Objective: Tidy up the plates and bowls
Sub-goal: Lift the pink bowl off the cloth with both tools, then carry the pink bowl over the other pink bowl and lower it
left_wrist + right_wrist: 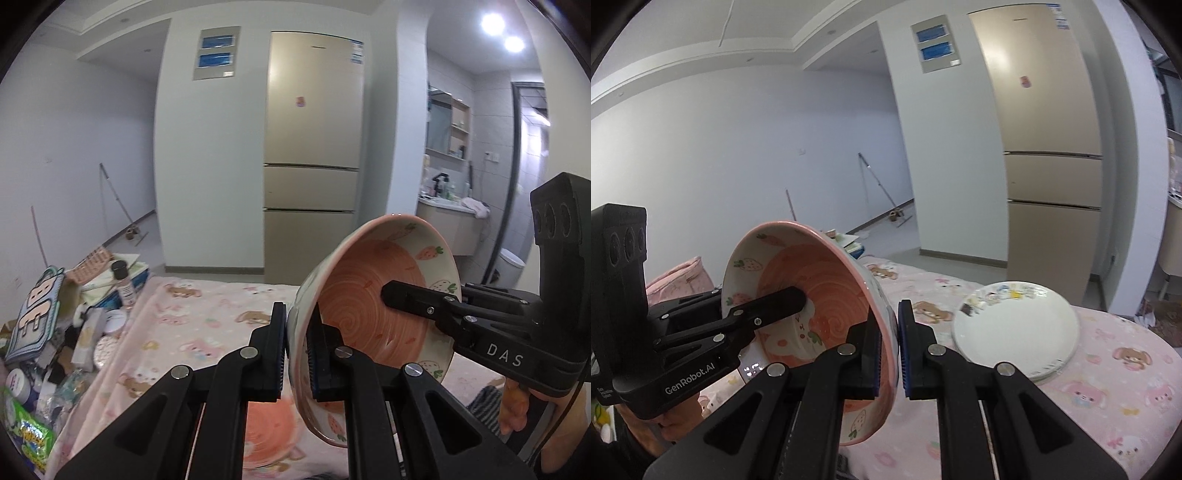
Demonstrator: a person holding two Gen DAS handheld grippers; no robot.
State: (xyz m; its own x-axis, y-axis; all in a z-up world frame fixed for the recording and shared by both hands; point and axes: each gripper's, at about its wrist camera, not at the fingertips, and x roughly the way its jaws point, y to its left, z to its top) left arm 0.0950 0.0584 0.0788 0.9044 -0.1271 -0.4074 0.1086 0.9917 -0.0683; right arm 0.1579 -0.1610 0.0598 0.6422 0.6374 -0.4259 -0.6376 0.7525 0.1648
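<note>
Currently both the left gripper and the right gripper pinch opposite rims of the pink bowl, held tilted above the blanket, so uneven pulling could twist it loose toward the plate.

Glossy glazed ceramic bowl, soft printed cloth cover, brushed metallic fridge

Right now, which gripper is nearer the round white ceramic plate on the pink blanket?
Right. The right gripper grips the pink strawberry bowl beside the round white plate; the left gripper holds its far rim.
</note>
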